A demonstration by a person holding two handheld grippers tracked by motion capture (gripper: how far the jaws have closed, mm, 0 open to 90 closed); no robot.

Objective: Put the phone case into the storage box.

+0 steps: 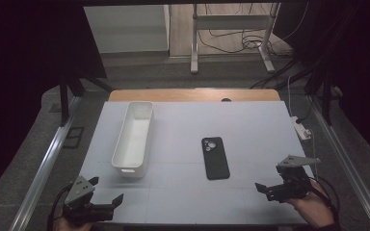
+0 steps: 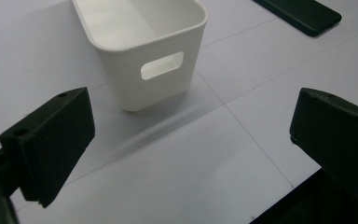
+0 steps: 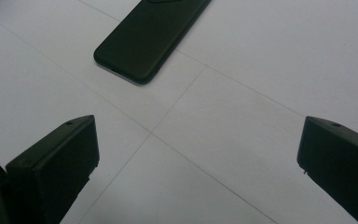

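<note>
A long white bin [image 1: 134, 138] stands empty on the left half of the pale grey table mat [image 1: 250, 120]. A black phone [image 1: 215, 157] lies flat, camera side up, right of the bin. My left gripper [image 1: 107, 189] hovers open at the near left corner, just short of the bin's handle end [image 2: 144, 56]. Nothing sits between the jaws of the left gripper [image 2: 191, 135], and the phone's end [image 2: 303, 14] shows at the upper right. My right gripper [image 1: 270, 181] is open at the near right. In its own view the right gripper [image 3: 196, 154] points at the phone [image 3: 149, 37], a short way off.
A white power strip [image 1: 302, 129] lies at the mat's right edge. A wooden table edge [image 1: 192, 94] runs behind the mat. A metal stand [image 1: 231, 21] and floor cables [image 1: 241, 43] are beyond. Metal rails [image 1: 43, 163] flank the table.
</note>
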